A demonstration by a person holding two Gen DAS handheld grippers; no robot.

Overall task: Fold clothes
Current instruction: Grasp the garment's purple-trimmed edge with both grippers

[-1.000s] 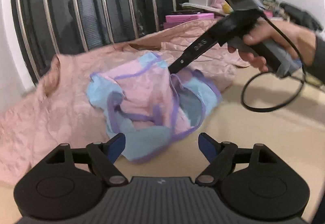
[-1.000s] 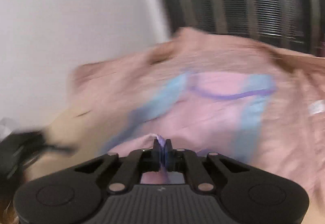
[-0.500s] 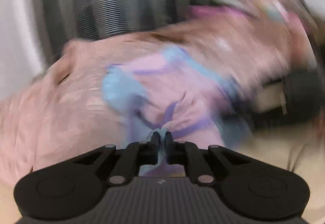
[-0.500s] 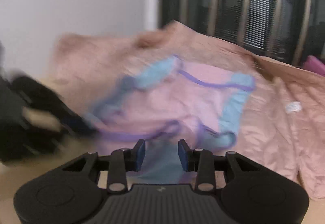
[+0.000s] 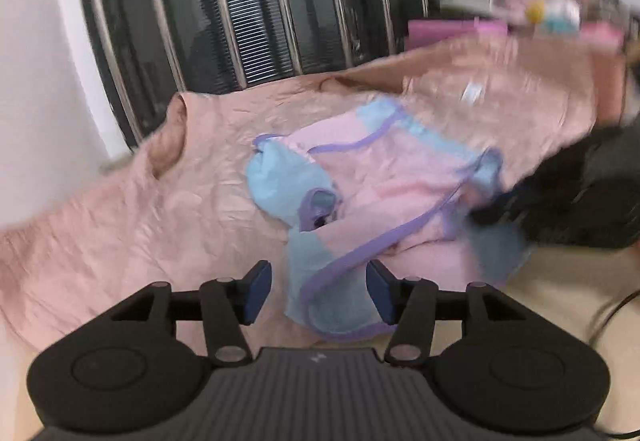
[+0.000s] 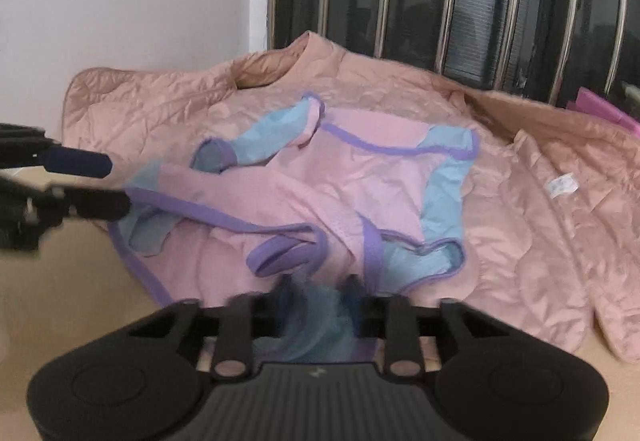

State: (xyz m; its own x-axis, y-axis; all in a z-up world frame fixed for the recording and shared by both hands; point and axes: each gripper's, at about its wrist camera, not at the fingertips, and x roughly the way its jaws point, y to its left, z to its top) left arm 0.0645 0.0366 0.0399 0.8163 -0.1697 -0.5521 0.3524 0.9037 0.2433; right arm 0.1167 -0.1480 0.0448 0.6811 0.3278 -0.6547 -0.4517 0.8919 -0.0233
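A small pink and light-blue garment with purple trim [image 5: 384, 193] lies crumpled on the beige table, partly over a quilted pink jacket [image 5: 132, 209]. My left gripper [image 5: 319, 285] is open, its blue pads either side of the garment's near blue hem, not gripping. In the right wrist view the same garment [image 6: 320, 193] lies spread ahead. My right gripper [image 6: 319, 291] is open over a blue fold at its near edge. The left gripper also shows at the left of the right wrist view [image 6: 96, 181], at the garment's left edge.
The quilted pink jacket [image 6: 540, 201] spreads across the back and right of the table. A window with metal bars [image 6: 460, 1] stands behind. Pink boxes and clutter [image 5: 520, 21] sit at the far right. A white wall [image 6: 120, 1] is at the left.
My left gripper shut on the garment's near edge half a second ago and is now open. My right gripper let go of the purple-trimmed edge and opened. The garment lies flatter.
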